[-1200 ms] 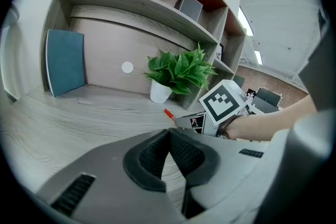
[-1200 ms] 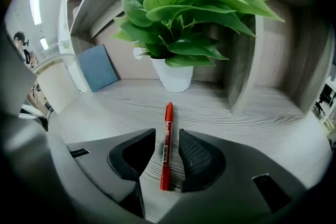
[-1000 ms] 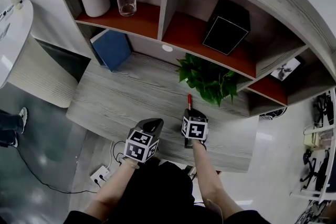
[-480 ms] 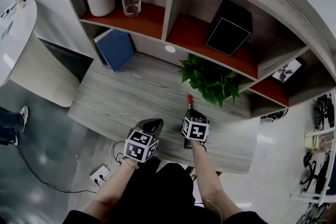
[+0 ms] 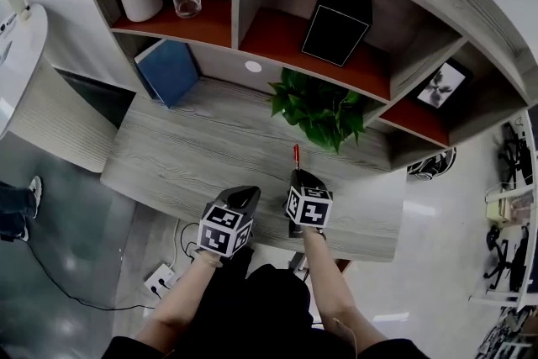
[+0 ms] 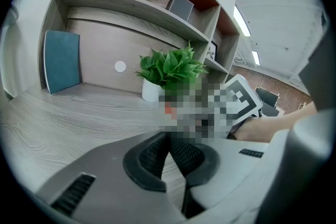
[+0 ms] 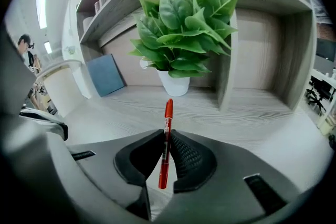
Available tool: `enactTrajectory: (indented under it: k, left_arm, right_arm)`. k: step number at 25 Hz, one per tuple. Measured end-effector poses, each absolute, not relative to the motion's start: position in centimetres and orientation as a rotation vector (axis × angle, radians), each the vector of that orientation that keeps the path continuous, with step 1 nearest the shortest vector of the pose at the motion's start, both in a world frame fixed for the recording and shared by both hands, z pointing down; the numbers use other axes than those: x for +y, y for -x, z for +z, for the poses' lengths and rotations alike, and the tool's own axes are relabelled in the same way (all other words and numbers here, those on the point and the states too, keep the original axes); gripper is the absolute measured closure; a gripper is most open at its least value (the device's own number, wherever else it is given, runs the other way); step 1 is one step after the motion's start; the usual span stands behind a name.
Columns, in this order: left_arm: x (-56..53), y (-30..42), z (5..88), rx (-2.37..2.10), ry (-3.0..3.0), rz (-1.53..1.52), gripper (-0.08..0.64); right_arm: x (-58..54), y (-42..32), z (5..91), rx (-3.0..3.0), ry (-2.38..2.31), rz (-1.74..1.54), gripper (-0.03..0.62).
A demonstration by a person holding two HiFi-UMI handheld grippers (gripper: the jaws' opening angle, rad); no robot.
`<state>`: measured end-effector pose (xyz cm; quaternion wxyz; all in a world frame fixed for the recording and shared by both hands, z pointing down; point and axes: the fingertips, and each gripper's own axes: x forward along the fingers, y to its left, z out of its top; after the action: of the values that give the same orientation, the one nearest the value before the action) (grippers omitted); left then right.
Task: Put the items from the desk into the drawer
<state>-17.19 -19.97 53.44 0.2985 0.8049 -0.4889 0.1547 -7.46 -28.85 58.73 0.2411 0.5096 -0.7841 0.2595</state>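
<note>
Pinching a red pen (image 7: pixel 168 113) in the just-closed jaws of the right tool (image 7: pixel 166 139) over the wooden surface (image 5: pixel 185 155), with the left tool (image 6: pixel 169 136) shut empty alongside.

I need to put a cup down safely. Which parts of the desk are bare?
The desk is bare across the wide stretch between the blue folder leaning at the back left and the potted plant. A smaller bare patch lies right of the plant. Crowded: only near the plant's spreading leaves.
</note>
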Motion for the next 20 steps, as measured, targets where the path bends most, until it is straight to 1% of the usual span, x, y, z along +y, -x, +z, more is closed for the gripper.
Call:
enactTrajectory:
  k: [20]
  left_arm:
    - [-12.7, 2.3, 51.2, -1.180, -2.260, 0.401, 0.535]
  right_arm:
    - [-18.0, -6.7, 54.9, -2.145, -1.562, 0.726, 0.559]
